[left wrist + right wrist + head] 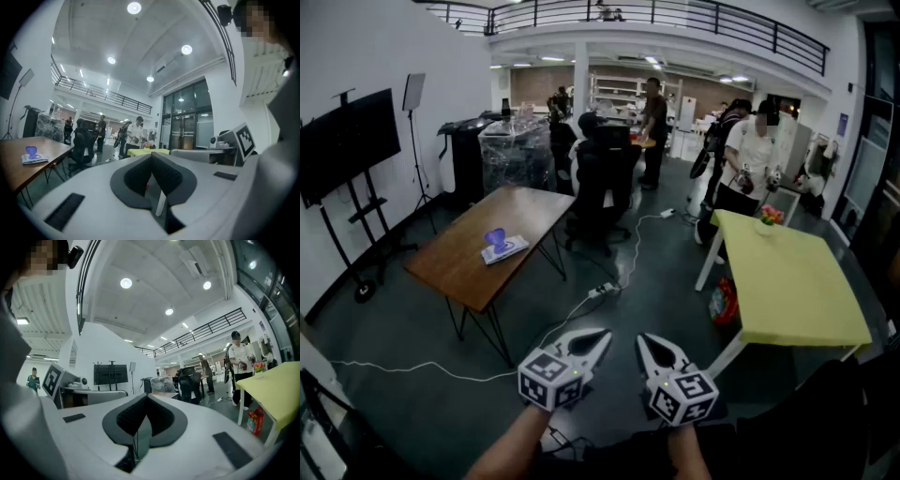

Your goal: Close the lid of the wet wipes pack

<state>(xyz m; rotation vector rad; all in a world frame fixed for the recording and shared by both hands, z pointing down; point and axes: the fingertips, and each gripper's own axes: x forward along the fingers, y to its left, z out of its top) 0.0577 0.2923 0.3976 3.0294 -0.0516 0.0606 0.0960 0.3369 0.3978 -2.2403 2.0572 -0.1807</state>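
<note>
The wet wipes pack [502, 247] lies on a brown wooden table [469, 267] far ahead at the left, with its bluish lid standing up. In the left gripper view the pack [33, 156] shows small at the left edge on the same table [18, 161]. My left gripper [602, 335] and right gripper [643, 339] are held side by side low in the head view, over the floor and far from the pack. Both are shut with nothing between the jaws, as the left gripper [151, 157] and the right gripper [146, 397] show in their own views.
A yellow table [787, 281] stands at the right, with a red bag [724, 302] under it. Black office chairs [600, 178] sit behind the brown table. A power strip and cable [602, 290] run across the dark floor. A screen on a stand [347, 141] is at the left wall. People stand at the back.
</note>
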